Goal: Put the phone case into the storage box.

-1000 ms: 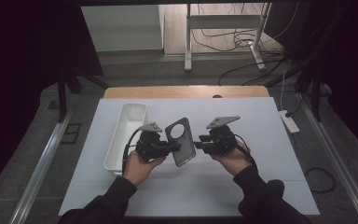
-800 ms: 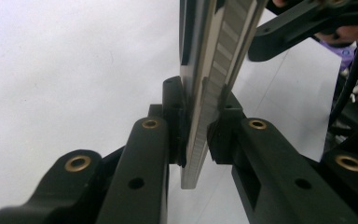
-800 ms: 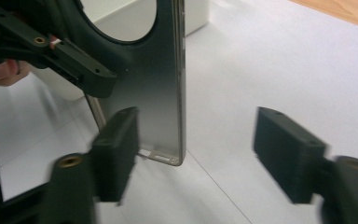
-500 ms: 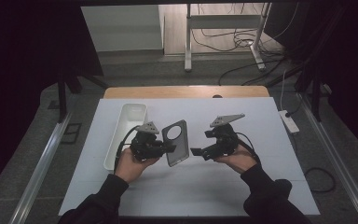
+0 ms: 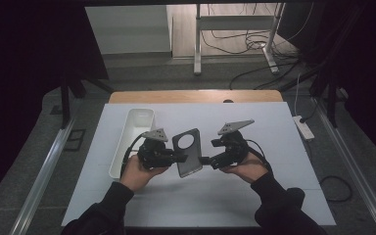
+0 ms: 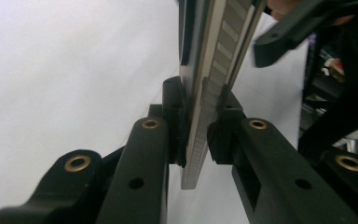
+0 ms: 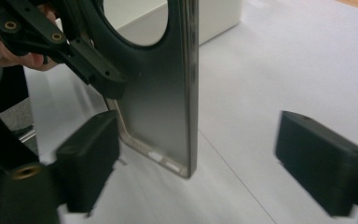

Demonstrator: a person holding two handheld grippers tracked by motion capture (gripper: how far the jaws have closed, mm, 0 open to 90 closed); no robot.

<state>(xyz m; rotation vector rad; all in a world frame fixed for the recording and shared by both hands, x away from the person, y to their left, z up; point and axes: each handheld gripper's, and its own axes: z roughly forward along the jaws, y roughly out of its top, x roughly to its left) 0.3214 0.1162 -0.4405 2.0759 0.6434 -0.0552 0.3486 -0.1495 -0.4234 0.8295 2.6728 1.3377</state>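
The phone case (image 5: 187,152) stands between both grippers, with the tray (image 5: 133,139) to its left.

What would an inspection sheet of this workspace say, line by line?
Surface: white table top, on a wooden bench.
Job's things: dark phone case with a round cutout, held off the table.
Clutter: white tray at the left.
Grippers: left claw clamped on the case edge; right claw open, jaws either side of the case's lower edge.
Cables: one trails from each claw; more on the floor behind.
Surroundings: power strip right of the table; metal stand beyond.
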